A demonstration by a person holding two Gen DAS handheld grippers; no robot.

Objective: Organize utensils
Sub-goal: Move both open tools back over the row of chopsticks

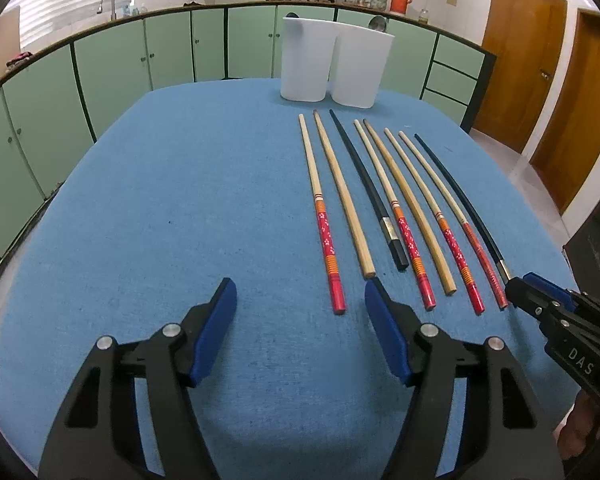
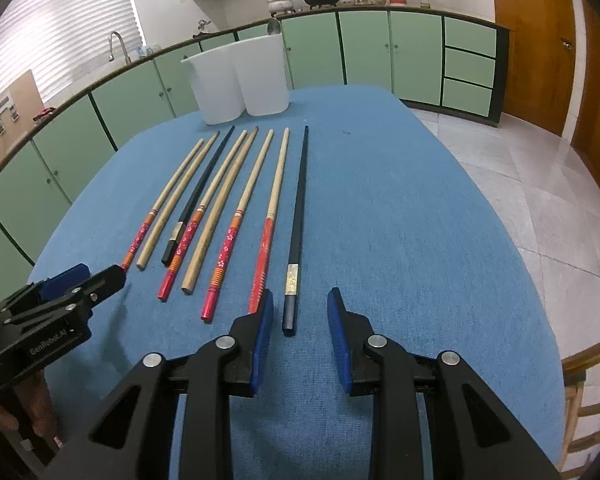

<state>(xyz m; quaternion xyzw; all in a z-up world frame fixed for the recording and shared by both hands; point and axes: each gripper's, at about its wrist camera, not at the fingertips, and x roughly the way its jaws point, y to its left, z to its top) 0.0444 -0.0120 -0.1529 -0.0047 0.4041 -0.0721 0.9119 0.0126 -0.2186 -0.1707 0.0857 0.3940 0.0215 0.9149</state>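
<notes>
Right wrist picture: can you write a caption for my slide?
Open right gripper hovers around the black chopstick, last in a row of eight on the blue table before two white cups.

White lettering "GenRobot.AI" stands on the black left tool (image 2: 80,280) body; "DAS" on the black right tool (image 1: 518,286) body.
</notes>
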